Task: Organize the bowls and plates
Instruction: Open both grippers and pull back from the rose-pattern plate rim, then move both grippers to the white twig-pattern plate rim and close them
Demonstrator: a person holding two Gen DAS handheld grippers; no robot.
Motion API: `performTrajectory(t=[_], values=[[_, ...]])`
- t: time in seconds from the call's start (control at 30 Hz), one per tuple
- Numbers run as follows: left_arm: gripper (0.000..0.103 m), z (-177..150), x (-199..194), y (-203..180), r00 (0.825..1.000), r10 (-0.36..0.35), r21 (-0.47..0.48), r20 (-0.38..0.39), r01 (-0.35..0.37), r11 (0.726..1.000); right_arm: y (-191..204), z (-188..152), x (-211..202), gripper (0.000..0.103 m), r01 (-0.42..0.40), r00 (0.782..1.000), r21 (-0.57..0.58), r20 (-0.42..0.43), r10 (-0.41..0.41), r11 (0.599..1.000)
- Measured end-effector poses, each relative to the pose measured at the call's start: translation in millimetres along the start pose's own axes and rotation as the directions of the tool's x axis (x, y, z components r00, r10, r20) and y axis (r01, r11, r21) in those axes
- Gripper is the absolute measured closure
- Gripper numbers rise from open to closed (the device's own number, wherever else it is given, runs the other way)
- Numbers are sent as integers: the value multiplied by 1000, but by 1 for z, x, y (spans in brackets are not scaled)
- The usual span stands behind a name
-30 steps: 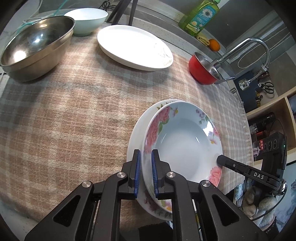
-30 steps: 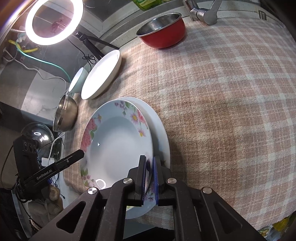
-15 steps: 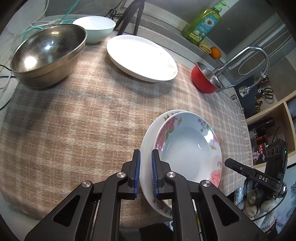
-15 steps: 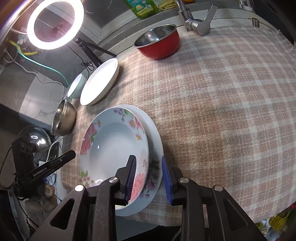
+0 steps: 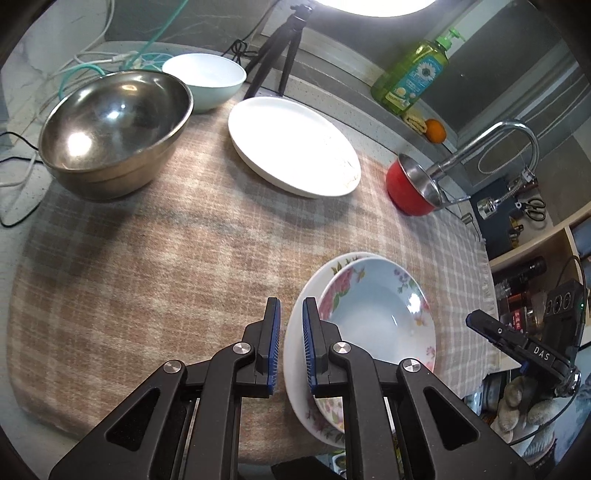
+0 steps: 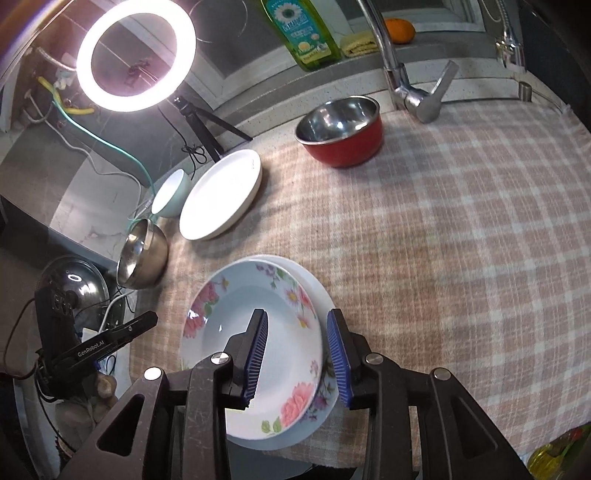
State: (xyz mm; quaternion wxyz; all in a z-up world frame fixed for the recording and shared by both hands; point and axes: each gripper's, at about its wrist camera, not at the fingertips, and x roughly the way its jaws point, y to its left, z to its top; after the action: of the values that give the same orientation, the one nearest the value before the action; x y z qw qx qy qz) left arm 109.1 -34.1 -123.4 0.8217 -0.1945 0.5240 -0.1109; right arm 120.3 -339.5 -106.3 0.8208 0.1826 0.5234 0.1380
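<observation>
A floral deep plate (image 5: 376, 314) (image 6: 258, 332) lies stacked on a white floral plate (image 5: 295, 354) (image 6: 317, 291) at the near edge of the checked cloth. My left gripper (image 5: 291, 314) is slightly open and empty, raised just left of the stack. My right gripper (image 6: 295, 328) is open and empty, raised over the stack's near right rim. Farther back are a plain white plate (image 5: 291, 146) (image 6: 221, 194), a steel bowl (image 5: 114, 129) (image 6: 142, 254), a pale bowl (image 5: 205, 79) (image 6: 170, 192) and a red bowl (image 5: 410, 188) (image 6: 341, 131).
A tap (image 5: 491, 144) (image 6: 402, 74) stands by the red bowl at the sink side. A green soap bottle (image 5: 410, 74) (image 6: 303, 26) and an orange (image 6: 399, 29) sit on the back ledge. A ring light (image 6: 136, 55) on a tripod stands behind the pale bowl.
Both grippers let go of the stacked floral plates and pulled back and up. The right one opened wide; the left one opened a little. The plates stayed on the cloth.
</observation>
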Motion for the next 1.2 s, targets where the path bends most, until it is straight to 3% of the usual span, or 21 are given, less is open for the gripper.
performTrajectory(t=[0.5,0.87,1.2], values=[[92,21,-13,17,996,49,-101,69,-42,994,25,63,-2,73,-43,999,-132,12,45,990],[92,49,-15,24,992,74,-153,102,-58,987,43,114,28,73,-80,993,-174,-102,63,982],[92,77,2,27,991,94,-204,90,-74,976,66,161,58,73,-104,986,-255,-152,67,961]])
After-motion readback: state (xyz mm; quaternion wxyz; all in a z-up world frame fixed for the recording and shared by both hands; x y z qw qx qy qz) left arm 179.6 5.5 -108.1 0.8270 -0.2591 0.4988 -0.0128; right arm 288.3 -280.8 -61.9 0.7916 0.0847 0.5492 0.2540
